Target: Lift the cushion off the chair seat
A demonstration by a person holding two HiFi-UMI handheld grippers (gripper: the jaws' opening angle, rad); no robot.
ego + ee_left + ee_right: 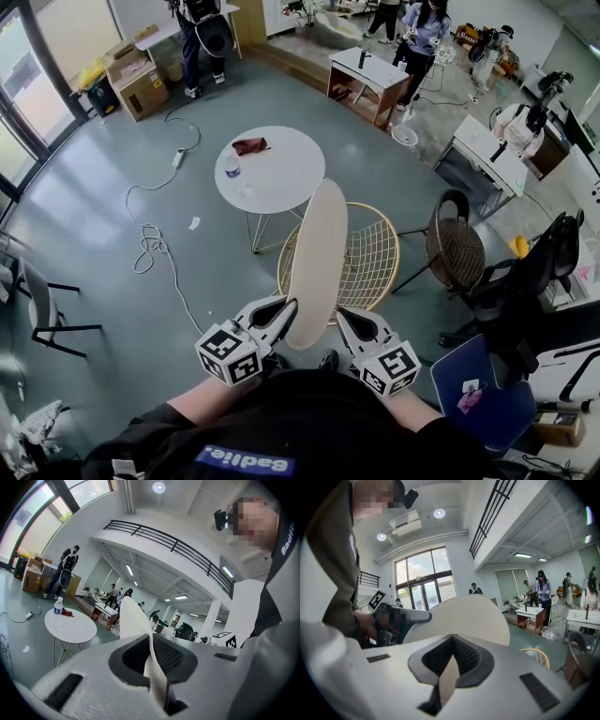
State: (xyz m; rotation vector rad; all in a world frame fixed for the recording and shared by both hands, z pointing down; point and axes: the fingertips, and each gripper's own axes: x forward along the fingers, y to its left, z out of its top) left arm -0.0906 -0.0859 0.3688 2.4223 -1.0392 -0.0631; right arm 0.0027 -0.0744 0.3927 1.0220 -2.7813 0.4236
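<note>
Grippers nearest me: my left gripper (284, 309) and right gripper (344, 317) are each clamped tight on the near edge of the cushion (317, 253). It stands tilted up on edge over the wire chair (372, 255). Beyond the chair I see a round white desk (286, 183) carrying a water bottle (232, 170).

There's a round white table (286, 178) on the grey floor, with a water bottle (232, 172) near its left edge and a dark red cloth (250, 145) at the far side. Over on the left a white cable (150, 246) loops across the floor, and cardboard boxes (139, 89) sit further back by the windows. To the right we've got a dark woven chair (457, 251), and beyond it a person (422, 33) standing at a wooden desk (367, 70).
</note>
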